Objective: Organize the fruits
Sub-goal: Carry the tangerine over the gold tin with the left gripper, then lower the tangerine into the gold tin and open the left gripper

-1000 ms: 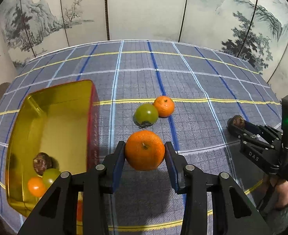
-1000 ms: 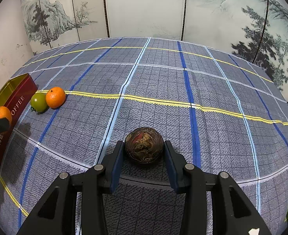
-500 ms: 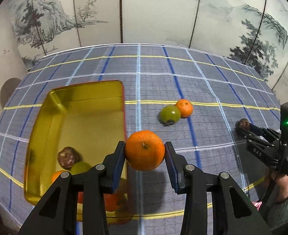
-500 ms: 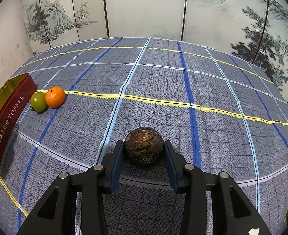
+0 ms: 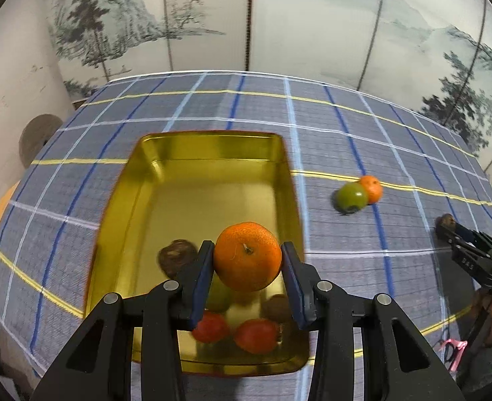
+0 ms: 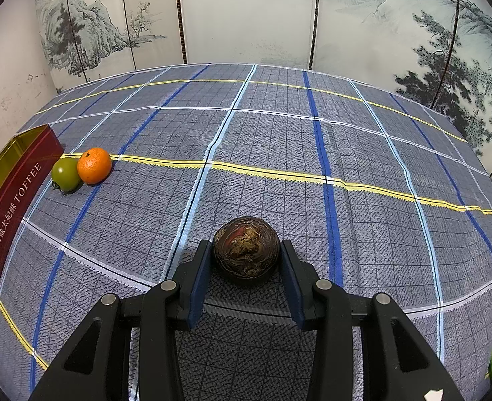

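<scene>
The left gripper (image 5: 247,267) fingers clamp an orange (image 5: 247,256) above the gold tin (image 5: 209,153), which holds several fruits. The right gripper (image 6: 246,262) fingers grip a dark fruit (image 6: 245,248) on the checked surface (image 6: 279,140). A green fruit (image 6: 66,174) and a second orange (image 6: 94,165) touch beside the tin.

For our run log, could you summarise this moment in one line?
left gripper: holds orange over tin | right gripper: holds brown fruit

A tin (image 5: 289,180) sits at the left of the counter (image 6: 279,140); right of it two fruits (image 6: 82,168) lie touching, several more (image 5: 256,334) inside
</scene>
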### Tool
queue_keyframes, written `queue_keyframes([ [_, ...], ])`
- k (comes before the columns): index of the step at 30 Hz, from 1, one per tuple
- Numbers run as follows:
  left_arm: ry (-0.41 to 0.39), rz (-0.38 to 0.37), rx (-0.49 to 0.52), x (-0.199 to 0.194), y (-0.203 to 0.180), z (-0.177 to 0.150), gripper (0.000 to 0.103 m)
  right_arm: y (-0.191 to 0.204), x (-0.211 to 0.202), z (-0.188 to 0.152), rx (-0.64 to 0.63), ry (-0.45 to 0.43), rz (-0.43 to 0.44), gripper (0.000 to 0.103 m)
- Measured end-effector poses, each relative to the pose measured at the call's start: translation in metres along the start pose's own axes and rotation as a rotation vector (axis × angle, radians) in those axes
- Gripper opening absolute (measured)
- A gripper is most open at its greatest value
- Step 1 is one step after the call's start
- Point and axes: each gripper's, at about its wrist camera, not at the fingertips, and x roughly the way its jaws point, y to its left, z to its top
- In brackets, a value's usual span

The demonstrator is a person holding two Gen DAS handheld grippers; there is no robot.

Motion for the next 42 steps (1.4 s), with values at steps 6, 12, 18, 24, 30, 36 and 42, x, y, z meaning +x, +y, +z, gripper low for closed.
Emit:
queue_keyframes([
  [6, 0.011, 0.036, -0.046, 0.001, 0.031, 0.0, 0.041, 0.0, 0.0, 0.0, 0.0, 0.0, 0.0, 0.038],
  [12, 0.043, 0.059, -0.091, 0.009, 0.056, 0.001, 0.041, 0.0, 0.0, 0.0, 0.0, 0.0, -0.001, 0.038],
  [18, 0.068, 0.084, -0.09, 0.021, 0.068, -0.002, 0.041, 0.0, 0.0, 0.0, 0.0, 0.0, -0.001, 0.038],
  [24, 0.077, 0.093, -0.085, 0.03, 0.08, 0.002, 0.041, 0.001, 0.0, 0.0, -0.001, 0.0, -0.001, 0.038],
  [30, 0.098, 0.098, -0.075, 0.039, 0.082, -0.001, 0.041, 0.001, 0.0, 0.0, -0.001, 0.0, -0.002, 0.038],
  [36, 0.108, 0.105, -0.076, 0.042, 0.084, -0.004, 0.041, 0.001, 0.0, 0.0, -0.001, 0.0, -0.002, 0.038],
  [42, 0.112, 0.109, -0.079, 0.042, 0.085, -0.006, 0.041, 0.001, 0.0, 0.0, -0.002, -0.001, -0.004, 0.038],
])
